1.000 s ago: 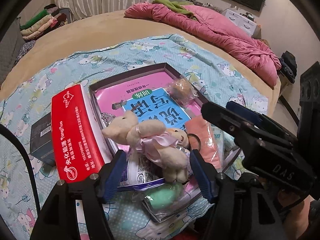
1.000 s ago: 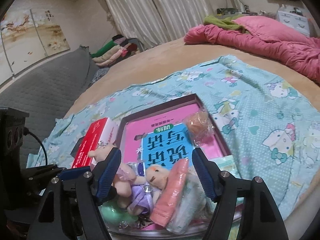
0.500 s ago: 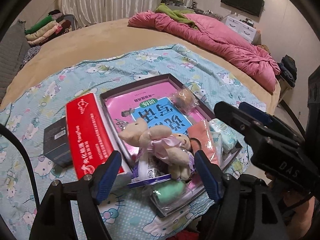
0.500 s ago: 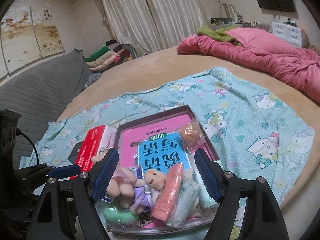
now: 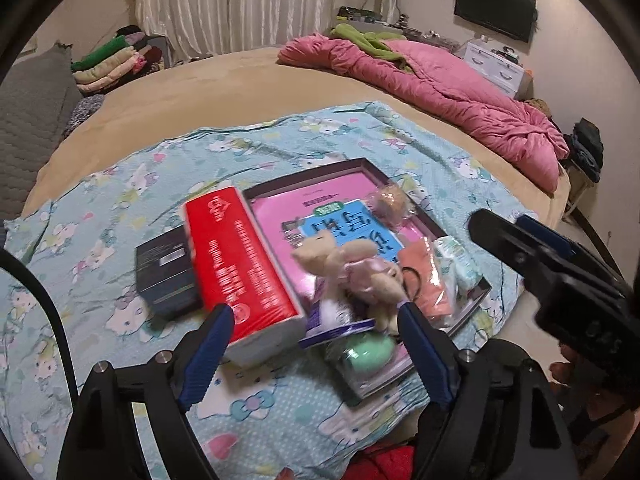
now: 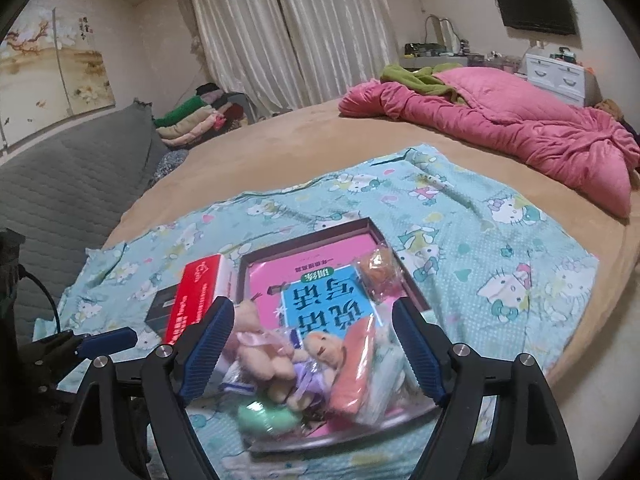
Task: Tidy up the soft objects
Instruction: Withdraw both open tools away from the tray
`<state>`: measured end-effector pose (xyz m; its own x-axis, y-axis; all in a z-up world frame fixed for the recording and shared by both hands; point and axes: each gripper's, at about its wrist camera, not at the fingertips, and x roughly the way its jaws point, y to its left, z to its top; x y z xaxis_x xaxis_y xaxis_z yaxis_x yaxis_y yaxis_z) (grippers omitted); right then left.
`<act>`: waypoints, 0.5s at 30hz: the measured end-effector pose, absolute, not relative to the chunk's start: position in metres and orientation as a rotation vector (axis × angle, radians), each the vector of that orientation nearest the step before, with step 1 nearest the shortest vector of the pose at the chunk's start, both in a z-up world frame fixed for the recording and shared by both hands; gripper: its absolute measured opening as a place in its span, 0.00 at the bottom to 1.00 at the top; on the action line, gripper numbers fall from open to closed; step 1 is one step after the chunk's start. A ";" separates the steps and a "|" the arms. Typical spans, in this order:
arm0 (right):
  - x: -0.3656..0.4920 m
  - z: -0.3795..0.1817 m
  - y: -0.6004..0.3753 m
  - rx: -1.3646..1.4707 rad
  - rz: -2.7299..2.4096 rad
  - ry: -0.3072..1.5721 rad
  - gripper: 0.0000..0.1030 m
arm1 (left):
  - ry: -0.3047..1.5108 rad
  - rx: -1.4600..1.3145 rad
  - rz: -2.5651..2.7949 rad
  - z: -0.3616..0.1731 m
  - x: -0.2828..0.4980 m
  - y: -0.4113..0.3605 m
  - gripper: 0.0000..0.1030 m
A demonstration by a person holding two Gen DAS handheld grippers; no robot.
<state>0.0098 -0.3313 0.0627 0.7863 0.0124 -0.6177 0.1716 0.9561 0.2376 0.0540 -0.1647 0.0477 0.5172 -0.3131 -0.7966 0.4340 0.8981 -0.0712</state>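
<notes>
Left wrist view: the left gripper (image 5: 316, 354) hangs over the near edge of a teal cartoon-print cloth (image 5: 120, 184) spread on a round tan bed (image 5: 224, 80), its blue-padded fingers (image 5: 206, 354) spread wide apart and holding nothing. The landmark is a shallow dark rectangular tray (image 5: 362, 162) with a pink and blue book (image 5: 340, 222) lying in it. At the tray's near end sits a pile of soft things — a beige plush toy with a pale purple ribbon (image 5: 352, 266), a folded coral-orange cloth in clear wrap (image 5: 426, 280), a pale pack of tissues (image 5: 458, 260) at the tray's right corner, and a mint-green soft ball in a clear bag (image 5: 366, 350) nearest the camera. A small tan fuzzy ball in a clear bag (image 5: 390, 200) rests on the tray's right side, farther back. Touching the tray's left edge lies a long red and white tissue pack (image 5: 236, 264), and left of that a flat black box (image 5: 166, 270). The right gripper (image 5: 516, 240) reaches in right of the tray, above it.

Right wrist view: the right gripper (image 6: 310, 350) is likewise wide open and empty — its fingers (image 6: 208, 346) frame the tray's (image 6: 362, 222) near end, where the plush toy (image 6: 264, 354), coral cloth (image 6: 352, 370) and green ball (image 6: 266, 416) lie blurred. The red pack (image 6: 196, 296) stands left of the tray. A crumpled pink quilt (image 6: 500, 124) lies on the bed far behind the tray.
</notes>
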 end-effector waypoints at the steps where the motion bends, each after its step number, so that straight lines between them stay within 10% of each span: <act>1: 0.007 0.064 -0.329 0.296 -0.095 0.664 0.82 | 0.928 0.140 -0.446 0.048 0.053 -0.161 0.81; 15: -0.041 0.077 -0.286 0.161 -0.199 0.675 0.82 | 0.925 0.090 -0.366 0.048 0.024 -0.118 0.82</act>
